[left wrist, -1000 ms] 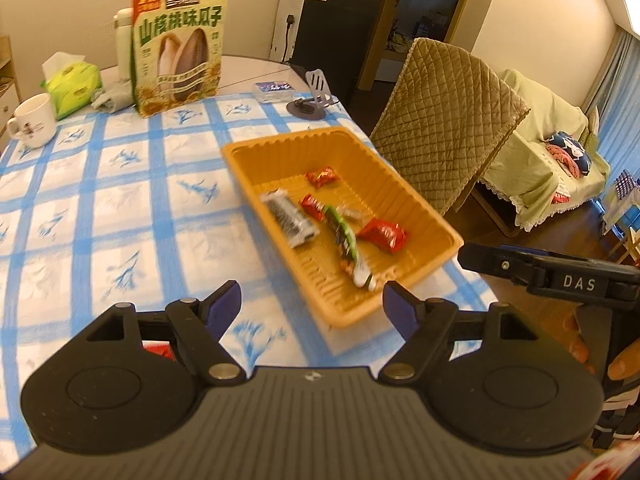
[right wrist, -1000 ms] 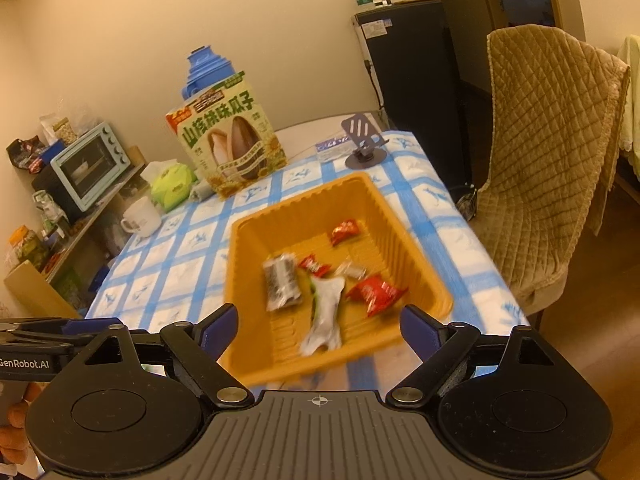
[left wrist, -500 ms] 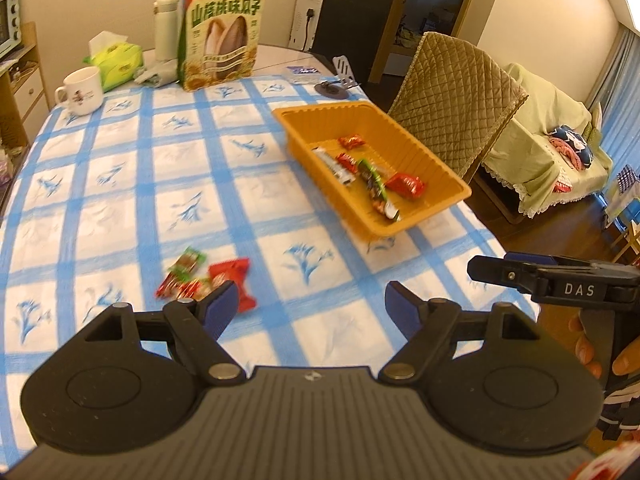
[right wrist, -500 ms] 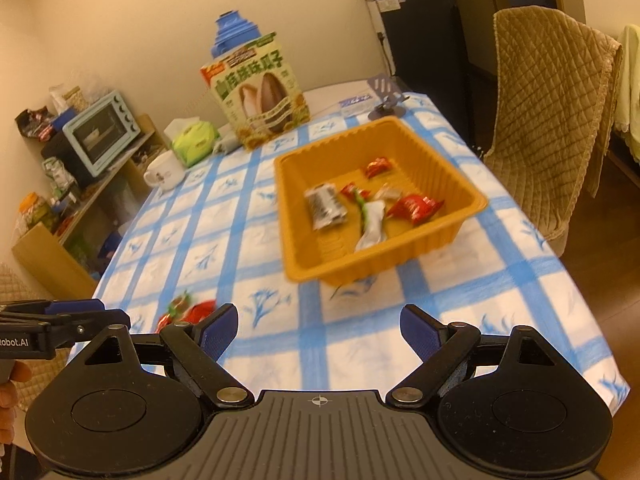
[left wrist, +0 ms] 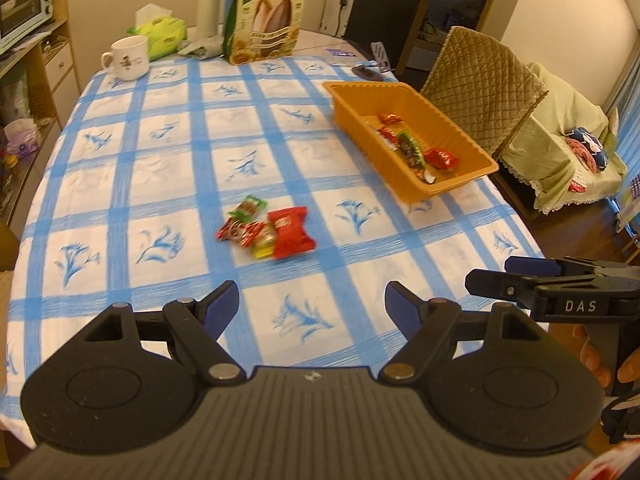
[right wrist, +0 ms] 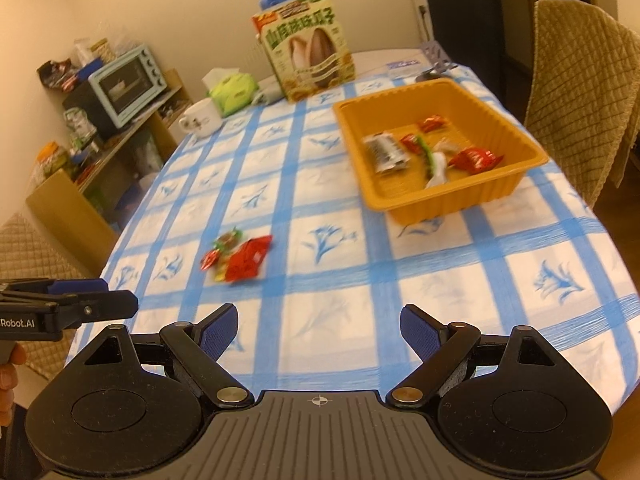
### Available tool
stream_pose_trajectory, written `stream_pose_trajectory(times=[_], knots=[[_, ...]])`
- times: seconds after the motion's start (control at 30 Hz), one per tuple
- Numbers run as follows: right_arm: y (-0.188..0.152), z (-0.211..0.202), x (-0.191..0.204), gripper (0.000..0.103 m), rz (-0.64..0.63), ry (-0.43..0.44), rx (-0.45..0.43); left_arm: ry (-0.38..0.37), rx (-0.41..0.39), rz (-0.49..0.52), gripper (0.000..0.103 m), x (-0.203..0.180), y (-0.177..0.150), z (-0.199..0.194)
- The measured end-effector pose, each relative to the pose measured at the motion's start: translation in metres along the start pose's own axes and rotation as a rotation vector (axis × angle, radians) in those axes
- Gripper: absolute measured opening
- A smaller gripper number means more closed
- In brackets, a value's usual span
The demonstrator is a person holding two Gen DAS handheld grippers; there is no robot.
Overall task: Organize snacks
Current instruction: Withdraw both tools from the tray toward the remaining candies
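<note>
Hovering with jaws apart, left gripper [left wrist: 312, 304] and right gripper [right wrist: 319, 326] face loose snacks [left wrist: 269, 228] beside the orange tray [left wrist: 416, 196].

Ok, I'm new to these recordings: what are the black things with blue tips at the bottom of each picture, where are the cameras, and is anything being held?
There is no robot here. A person holds a hand tool in each hand, each ending in two-finger tongs with blue pads. A wide-angle camera sits on each tool and looks forward along its fingers, so every picture shows its own tongs at the bottom. One picture is from the left tongs, the other from the right tongs. Each view also catches the other tool at its edge.

Both tongs are open and hold nothing.

On the blue checked tablecloth lies a small pile of wrapped snacks. Farther right stands an orange tray with several snacks already inside. At the far end are a large snack bag, a mug and a tissue pack.
</note>
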State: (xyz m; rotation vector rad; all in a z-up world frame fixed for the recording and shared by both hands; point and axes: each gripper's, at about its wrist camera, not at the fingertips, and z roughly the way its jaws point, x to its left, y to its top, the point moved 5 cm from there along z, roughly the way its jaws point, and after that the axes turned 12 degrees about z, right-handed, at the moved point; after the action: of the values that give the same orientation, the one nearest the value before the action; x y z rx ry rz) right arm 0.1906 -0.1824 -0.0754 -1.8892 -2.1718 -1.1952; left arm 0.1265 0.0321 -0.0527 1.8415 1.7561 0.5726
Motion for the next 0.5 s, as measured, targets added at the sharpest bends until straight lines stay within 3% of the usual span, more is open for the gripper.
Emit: stream_pose_trajectory(times=[0.5], knots=[[-0.025,0.035,0.039,0.088,-0.064,0.010,0.086,0.050,0.039,-0.047,0.078,0.029,-0.025,-0.003]])
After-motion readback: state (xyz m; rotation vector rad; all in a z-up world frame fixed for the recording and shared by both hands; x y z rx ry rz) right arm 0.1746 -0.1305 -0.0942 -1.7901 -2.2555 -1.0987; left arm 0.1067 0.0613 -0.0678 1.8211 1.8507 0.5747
